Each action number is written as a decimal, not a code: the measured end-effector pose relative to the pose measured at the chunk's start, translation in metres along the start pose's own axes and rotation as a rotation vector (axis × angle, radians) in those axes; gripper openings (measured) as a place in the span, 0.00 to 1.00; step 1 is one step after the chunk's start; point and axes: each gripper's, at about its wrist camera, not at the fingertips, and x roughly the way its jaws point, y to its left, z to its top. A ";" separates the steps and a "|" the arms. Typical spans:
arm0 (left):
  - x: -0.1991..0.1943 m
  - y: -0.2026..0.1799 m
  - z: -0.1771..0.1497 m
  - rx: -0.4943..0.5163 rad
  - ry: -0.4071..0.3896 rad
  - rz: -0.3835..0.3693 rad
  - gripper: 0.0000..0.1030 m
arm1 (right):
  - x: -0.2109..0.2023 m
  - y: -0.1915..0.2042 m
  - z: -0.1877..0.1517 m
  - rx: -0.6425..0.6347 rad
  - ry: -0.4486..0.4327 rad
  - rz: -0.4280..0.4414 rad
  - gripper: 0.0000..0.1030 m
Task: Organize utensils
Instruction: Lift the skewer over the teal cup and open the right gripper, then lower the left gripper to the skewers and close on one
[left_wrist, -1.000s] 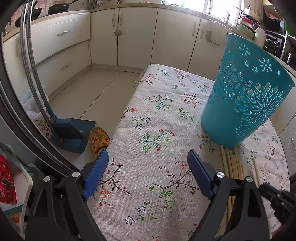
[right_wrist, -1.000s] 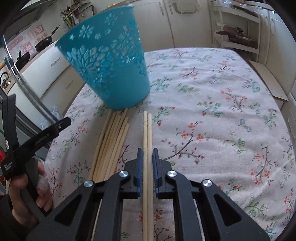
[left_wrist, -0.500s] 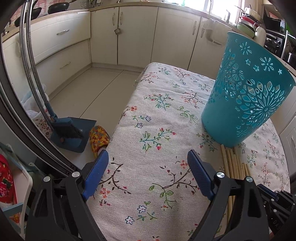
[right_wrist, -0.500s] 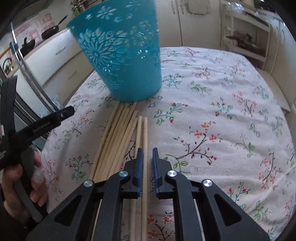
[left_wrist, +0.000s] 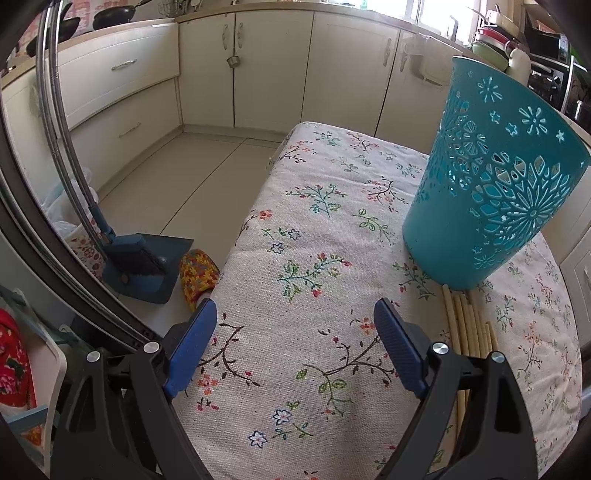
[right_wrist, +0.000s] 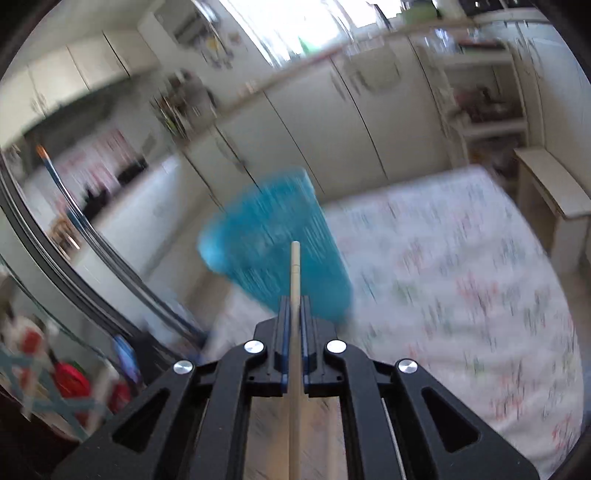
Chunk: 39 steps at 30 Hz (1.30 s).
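Observation:
A teal cut-out holder cup (left_wrist: 491, 184) stands on the floral tablecloth (left_wrist: 314, 229). Several wooden chopsticks (left_wrist: 469, 325) lie in a bundle in front of it. My left gripper (left_wrist: 295, 343) is open and empty, low over the cloth to the left of the bundle. In the blurred right wrist view my right gripper (right_wrist: 294, 302) is shut on a wooden chopstick (right_wrist: 295, 269), lifted above the table with its tip pointing toward the teal cup (right_wrist: 277, 258).
The table's left edge drops to a tiled floor with a blue dustpan (left_wrist: 140, 266) and a knitted slipper (left_wrist: 197, 271). Cream cabinets (left_wrist: 273, 70) line the back. A low shelf (right_wrist: 550, 192) stands to the right of the table.
My right gripper has risen fast off the table with a chopstick in it and tilted upward; its view is now blurred. My left gripper has hardly moved.

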 end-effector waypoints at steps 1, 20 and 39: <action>0.000 -0.001 0.000 0.002 0.001 0.003 0.81 | -0.007 0.013 0.025 -0.008 -0.075 0.050 0.06; 0.001 0.001 0.001 -0.016 -0.002 -0.004 0.81 | 0.077 0.046 0.052 -0.153 -0.130 0.002 0.09; 0.002 0.000 0.001 -0.010 0.007 0.022 0.81 | 0.073 -0.001 -0.108 -0.305 0.312 -0.273 0.20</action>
